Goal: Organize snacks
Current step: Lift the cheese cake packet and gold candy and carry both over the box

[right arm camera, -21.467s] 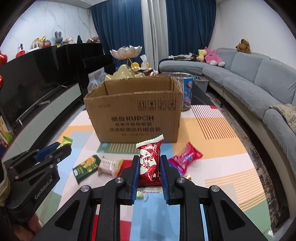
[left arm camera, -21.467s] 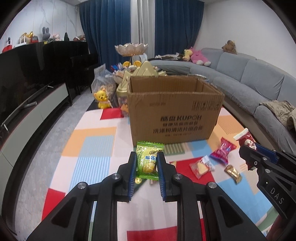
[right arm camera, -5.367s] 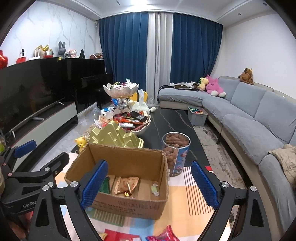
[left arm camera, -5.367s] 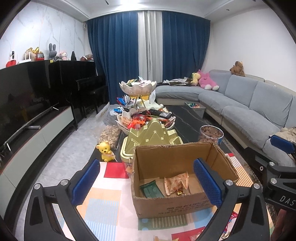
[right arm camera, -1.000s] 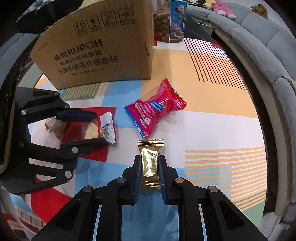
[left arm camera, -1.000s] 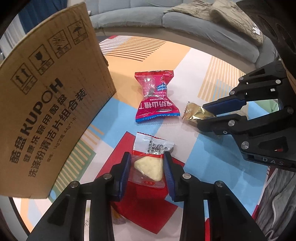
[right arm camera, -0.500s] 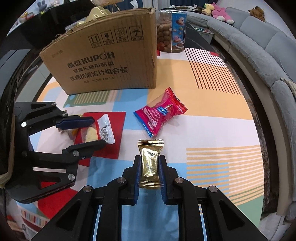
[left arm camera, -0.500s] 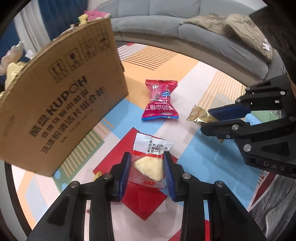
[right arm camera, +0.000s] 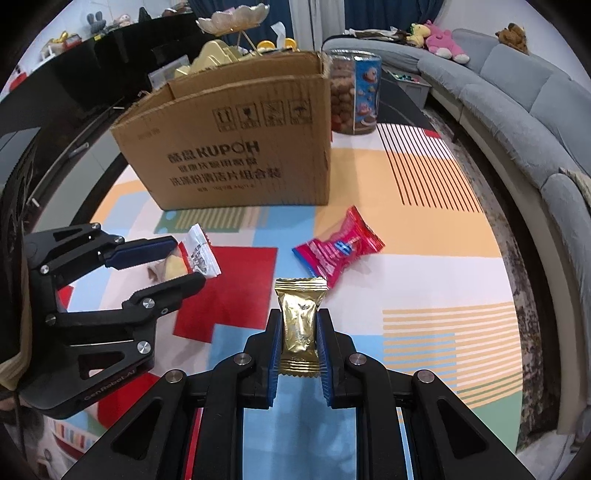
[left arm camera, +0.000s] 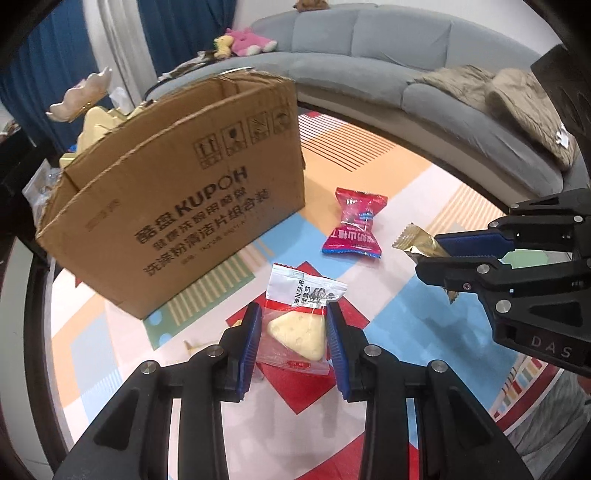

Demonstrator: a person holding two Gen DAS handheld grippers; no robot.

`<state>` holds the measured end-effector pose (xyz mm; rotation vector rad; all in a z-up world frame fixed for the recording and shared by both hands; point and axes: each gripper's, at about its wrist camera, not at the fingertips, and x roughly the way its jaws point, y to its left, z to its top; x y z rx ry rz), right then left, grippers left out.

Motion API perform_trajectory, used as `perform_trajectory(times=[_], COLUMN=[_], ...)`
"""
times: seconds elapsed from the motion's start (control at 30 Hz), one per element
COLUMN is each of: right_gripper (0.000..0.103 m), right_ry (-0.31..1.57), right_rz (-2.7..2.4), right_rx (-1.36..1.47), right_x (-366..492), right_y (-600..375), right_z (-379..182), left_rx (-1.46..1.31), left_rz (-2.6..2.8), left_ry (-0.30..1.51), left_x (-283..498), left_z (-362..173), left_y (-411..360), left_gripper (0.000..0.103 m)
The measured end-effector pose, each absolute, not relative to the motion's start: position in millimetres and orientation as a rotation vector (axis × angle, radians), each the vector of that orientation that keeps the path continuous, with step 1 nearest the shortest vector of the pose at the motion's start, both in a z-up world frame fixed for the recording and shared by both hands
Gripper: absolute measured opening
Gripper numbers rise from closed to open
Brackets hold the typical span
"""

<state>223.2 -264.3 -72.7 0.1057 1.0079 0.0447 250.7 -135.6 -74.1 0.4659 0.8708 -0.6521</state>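
My left gripper (left arm camera: 291, 325) is shut on a clear packet with a cheese-shaped snack (left arm camera: 299, 325), held above the mat; it also shows in the right wrist view (right arm camera: 184, 258). My right gripper (right arm camera: 298, 328) is shut on a gold foil snack (right arm camera: 298, 325), seen at the right in the left wrist view (left arm camera: 421, 245). The open cardboard box (left arm camera: 177, 206) stands just ahead, also in the right wrist view (right arm camera: 236, 147). A red-pink snack packet (left arm camera: 354, 229) lies on the mat beside the box, also in the right wrist view (right arm camera: 338, 247).
A colourful patchwork mat (right arm camera: 424, 229) covers the low table. A clear jar of nuts (right arm camera: 354, 96) stands behind the box's right corner. A tiered snack stand (right arm camera: 232, 22) is behind the box. A grey sofa (right arm camera: 517, 85) curves along the right.
Both grippers have risen and tilted up with their snacks; the box top now shows more. The red-pink packet has not moved.
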Motion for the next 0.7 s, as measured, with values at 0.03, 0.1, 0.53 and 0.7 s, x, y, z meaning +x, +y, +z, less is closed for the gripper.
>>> perform_trajectory(times=[0.03, 0.1, 0.53, 0.7], right_gripper=[0.019, 0.019, 0.019, 0.019], right_ry=[1.001, 0.987, 0.910, 0.866], right_rz=[0.046, 0.051, 0.067, 0.064], right_rx=[0.103, 0.098, 0.073, 0.051], right_x=[223, 222, 219, 219], right_y=[-263, -259, -242, -235], right_z=[-70, -66, -37, -23], left_rx=[0.457, 0.436, 0.285, 0.231], left_rz=[-0.639, -0.622, -0.448, -0.396], left_ry=[0.866, 0.863, 0.773, 0.746], left_x=[249, 249, 246, 246], left_z=[-72, -70, -37, -25], left_y=[-134, -137, -105, -91], left_gripper=[0.035, 0.035, 0.035, 0.035])
